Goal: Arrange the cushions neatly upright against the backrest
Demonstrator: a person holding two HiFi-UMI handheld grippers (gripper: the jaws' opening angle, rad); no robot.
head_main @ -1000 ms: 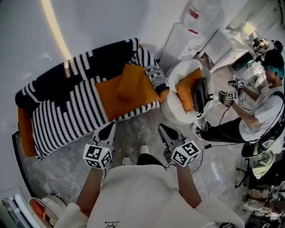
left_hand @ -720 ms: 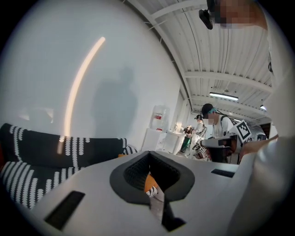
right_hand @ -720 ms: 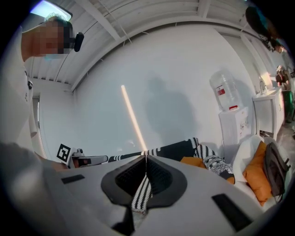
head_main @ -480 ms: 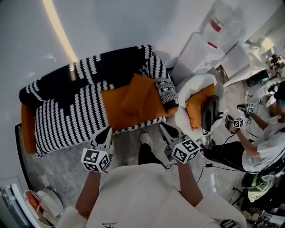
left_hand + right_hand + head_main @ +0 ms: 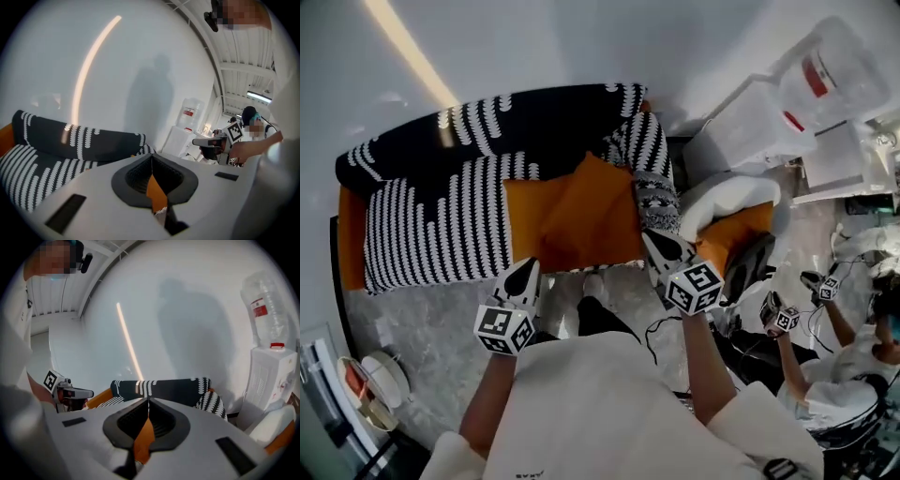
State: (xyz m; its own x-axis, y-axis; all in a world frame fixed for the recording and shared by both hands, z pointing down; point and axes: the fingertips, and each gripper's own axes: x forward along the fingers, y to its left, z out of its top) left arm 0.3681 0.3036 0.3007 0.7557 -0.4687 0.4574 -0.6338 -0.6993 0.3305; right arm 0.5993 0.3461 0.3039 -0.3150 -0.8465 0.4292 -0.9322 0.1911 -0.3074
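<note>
The left claw [image 5: 528,269] and the right claw [image 5: 650,238] are both pressed together and empty, held at the front edge of the black-and-white striped fabric sofa [image 5: 431,234]; no grasp is judged begun. The square orange fabric cushion [image 5: 595,211] is found flat on the seat, off the backrest. A grey patterned cushion [image 5: 656,197] lies by the right armrest. A white padded armchair [image 5: 722,192] is noted crowding the right side.

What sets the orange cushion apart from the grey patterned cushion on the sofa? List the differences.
Colour: the orange cushion is plain, matching the seat; the grey patterned cushion carries a black-and-white print.
Place: the orange cushion lies mid-seat; the grey patterned cushion lies at the seat's right end.
Size: the orange cushion looks broader than the grey patterned cushion.
Shared: neither stands upright against the backrest.
</note>
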